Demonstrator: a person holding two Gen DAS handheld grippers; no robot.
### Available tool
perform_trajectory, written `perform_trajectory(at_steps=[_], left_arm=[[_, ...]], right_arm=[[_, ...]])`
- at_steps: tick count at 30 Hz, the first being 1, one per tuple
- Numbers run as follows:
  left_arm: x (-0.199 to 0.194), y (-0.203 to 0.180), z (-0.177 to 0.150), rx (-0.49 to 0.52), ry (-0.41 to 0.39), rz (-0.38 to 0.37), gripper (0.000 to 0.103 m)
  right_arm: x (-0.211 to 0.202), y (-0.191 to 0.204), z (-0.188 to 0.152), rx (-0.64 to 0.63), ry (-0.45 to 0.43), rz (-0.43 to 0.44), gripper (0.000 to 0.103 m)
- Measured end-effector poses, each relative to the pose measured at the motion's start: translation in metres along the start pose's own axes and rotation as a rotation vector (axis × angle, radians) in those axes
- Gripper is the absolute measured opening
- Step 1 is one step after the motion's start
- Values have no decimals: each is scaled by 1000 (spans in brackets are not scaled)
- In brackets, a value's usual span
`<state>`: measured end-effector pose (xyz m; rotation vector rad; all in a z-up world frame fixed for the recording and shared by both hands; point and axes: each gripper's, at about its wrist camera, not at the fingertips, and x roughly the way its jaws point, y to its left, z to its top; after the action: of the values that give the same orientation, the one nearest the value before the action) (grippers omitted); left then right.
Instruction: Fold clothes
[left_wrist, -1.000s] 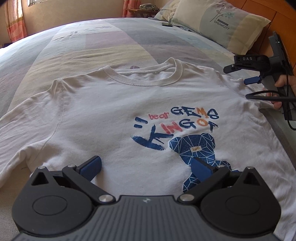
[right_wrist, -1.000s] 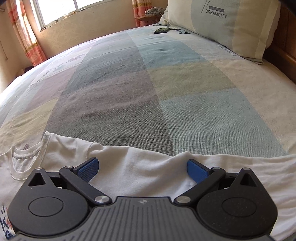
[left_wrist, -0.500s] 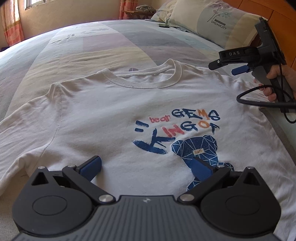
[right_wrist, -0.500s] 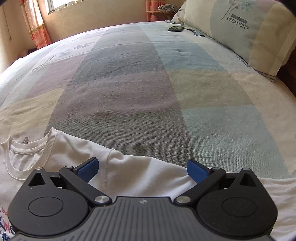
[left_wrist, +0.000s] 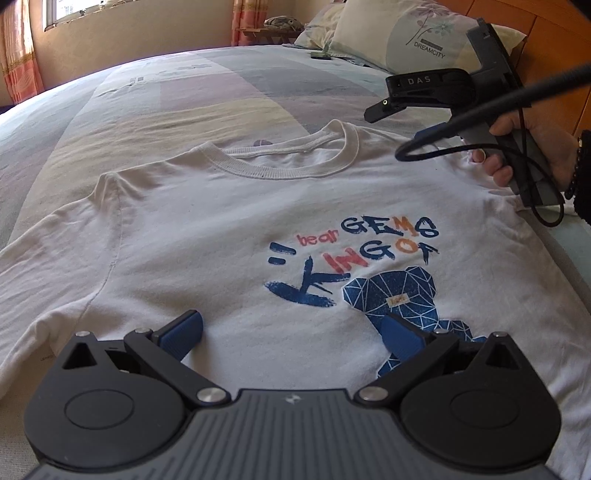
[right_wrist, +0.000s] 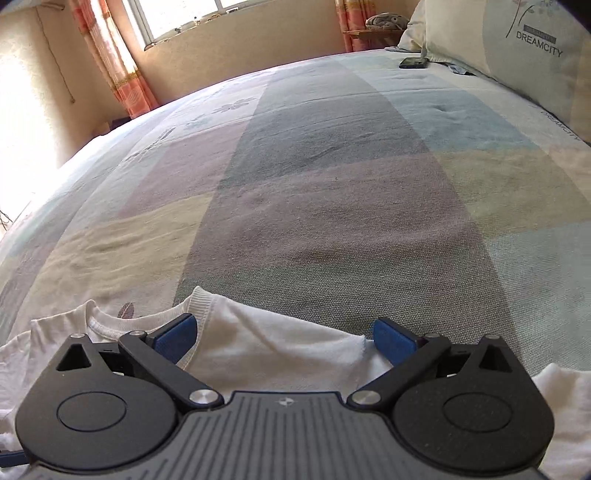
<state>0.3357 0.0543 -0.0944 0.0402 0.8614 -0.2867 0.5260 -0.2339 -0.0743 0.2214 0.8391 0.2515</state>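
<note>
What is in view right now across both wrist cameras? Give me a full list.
T-shirt: one, white with blue and red print, spread flat on bed.
Bedspread: one, pastel patchwork, under shirt.
Pillow: one in full view, pale, DREAMCITY print, at headboard.
Phone-like dark object: one, beside pillow.
Curtains: orange, by window.
Left gripper: open, over shirt's lower front.
Right gripper: open, at shirt's shoulder by collar.
Hand: one, holding right gripper.

Patchwork-covered bed (right_wrist: 332, 192) bears white T-shirt (left_wrist: 221, 229), pillow (left_wrist: 417, 40), phone (right_wrist: 413, 62).
</note>
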Motion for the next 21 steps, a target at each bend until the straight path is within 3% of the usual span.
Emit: perform_trajectory(at_steps=[7, 13, 16, 19, 21], left_arm=[[1, -2, -2, 18, -14, 6, 102], [2, -3, -1, 20, -11, 13, 102], [3, -3, 0, 23, -7, 15, 102], [3, -4, -1, 26, -10, 20, 102], [4, -5, -1, 26, -10, 29, 102]], right_arm=[[-20, 16, -11, 9, 26, 144, 103], [18, 34, -3, -79, 41, -11, 103], [13, 31, 10, -46, 34, -10, 103], [-25, 19, 10, -19, -44, 33, 103], [-53, 2, 3, -3, -85, 16, 103]])
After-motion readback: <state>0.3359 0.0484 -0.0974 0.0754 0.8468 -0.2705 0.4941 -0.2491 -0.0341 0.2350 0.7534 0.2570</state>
